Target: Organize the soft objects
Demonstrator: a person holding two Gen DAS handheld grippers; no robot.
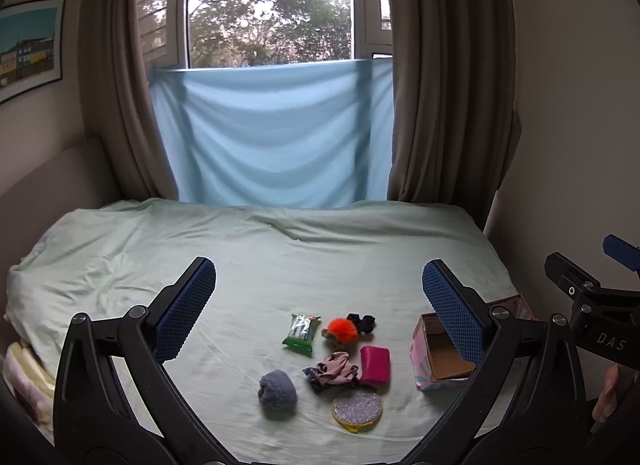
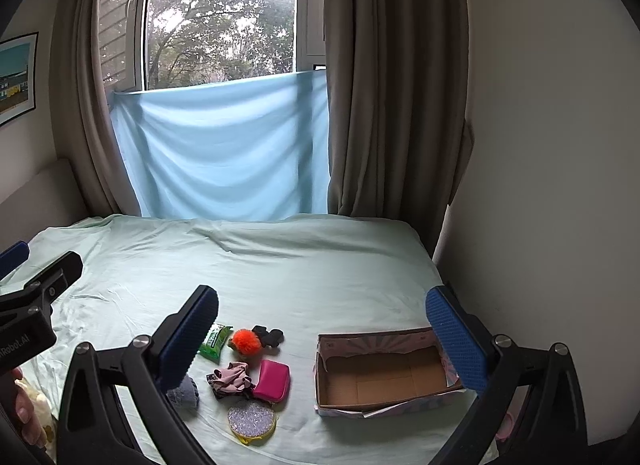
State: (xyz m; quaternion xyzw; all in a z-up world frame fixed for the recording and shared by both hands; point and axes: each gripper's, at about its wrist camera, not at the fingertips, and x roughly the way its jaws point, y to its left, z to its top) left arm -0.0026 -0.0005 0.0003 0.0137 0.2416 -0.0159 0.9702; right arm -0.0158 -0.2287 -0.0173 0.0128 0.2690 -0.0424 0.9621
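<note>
Small soft things lie on the green bed sheet: a grey-blue fuzzy ball, a green wipes pack, an orange pompom, a black scrunchie, a crumpled pink cloth, a pink pouch and a glittery round pad. An open cardboard box stands empty to their right. My left gripper is open above the pile. My right gripper is open above the gap between pile and box. Neither holds anything.
A wall runs close along the bed's right edge, beside the box. Brown curtains and a light blue cloth hang at the bed's far end. Folded yellow-white fabric lies at the left edge.
</note>
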